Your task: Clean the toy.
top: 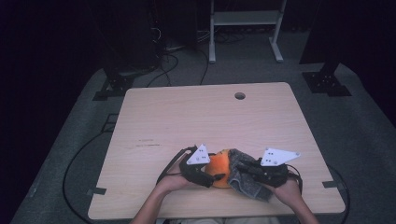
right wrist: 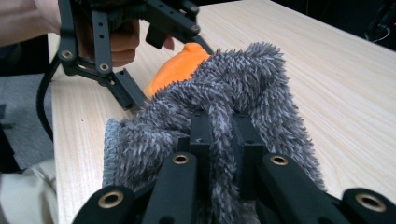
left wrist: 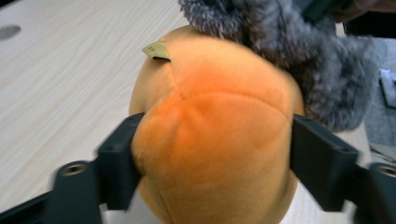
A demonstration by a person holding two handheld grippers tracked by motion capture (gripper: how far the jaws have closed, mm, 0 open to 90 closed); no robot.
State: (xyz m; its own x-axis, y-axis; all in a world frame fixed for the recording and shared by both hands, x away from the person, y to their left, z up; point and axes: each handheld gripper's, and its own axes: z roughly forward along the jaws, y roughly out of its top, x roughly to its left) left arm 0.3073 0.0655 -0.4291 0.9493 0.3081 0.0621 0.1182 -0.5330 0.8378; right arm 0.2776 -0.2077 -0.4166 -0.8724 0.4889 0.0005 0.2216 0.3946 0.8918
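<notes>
An orange plush toy (top: 220,165) sits near the table's front edge, with a grey fuzzy cloth (top: 243,176) draped against its right side. My left gripper (top: 208,177) is shut on the orange plush (left wrist: 215,135), its jaws pressing both sides. A small tan tag (left wrist: 157,49) sticks out near the top of the plush. My right gripper (top: 254,171) is shut on the grey cloth (right wrist: 219,102), a fold pinched between its jaws. In the right gripper view the orange plush (right wrist: 180,65) peeks out behind the cloth, with the left gripper and hand beyond.
The light wooden table (top: 196,116) has a round cable hole (top: 240,95) at the back. A white frame (top: 245,23) and dark stands are on the floor behind the table. Cables trail on the grey carpet at left.
</notes>
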